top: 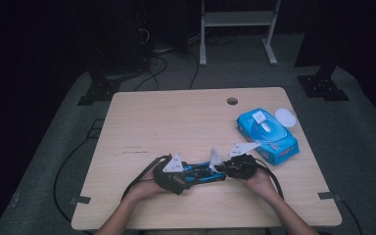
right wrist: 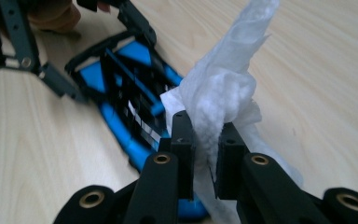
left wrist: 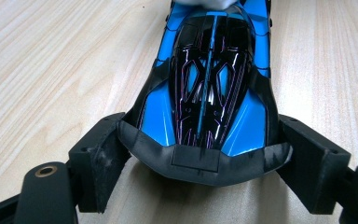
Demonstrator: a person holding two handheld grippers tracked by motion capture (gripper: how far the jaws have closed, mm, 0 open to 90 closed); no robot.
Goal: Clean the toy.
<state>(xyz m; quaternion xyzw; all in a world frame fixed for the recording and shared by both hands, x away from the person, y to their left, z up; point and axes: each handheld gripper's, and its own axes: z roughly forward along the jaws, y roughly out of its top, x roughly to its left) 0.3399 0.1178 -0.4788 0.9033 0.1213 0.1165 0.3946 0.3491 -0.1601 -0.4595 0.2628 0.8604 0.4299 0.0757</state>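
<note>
Toy car [top: 203, 172], blue and black, lies flat on the wooden table [top: 176, 117] near the front edge, between the person's two hands. Work in hand looks like wiping it down.

Left gripper [left wrist: 200, 156] straddles one end of the car: jaws set wide, one pad on each flank of the black end piece, body wedged between them. Probably a clamp, so the light car cannot slide or spin under rubbing; pad pressure itself is hard to confirm from the left gripper view, but contact on both sides looks real. Gripping at the very end leaves the roof and the far end exposed.

Right gripper [right wrist: 205, 154] has its jaws nearly together, pinching a bunched white wipe [right wrist: 223, 93]. Most of the wipe stands up past the jaws; a lower fold hangs beside the car's other end. Bunching gives a thick pad that won't slip out of narrow jaws. In the high view the wipe [top: 215, 157] shows as a white tuft right at the car.

Blue wipes pack [top: 268, 136] sits to the right, well apart from the car, with its round lid flap [top: 286, 116] folded open — likely the source of the wipe, parked within reach but outside the working zone.

Judgement: wiping stage. Risk: car twisting out of the left hold if the right hand pushes sideways.
</note>
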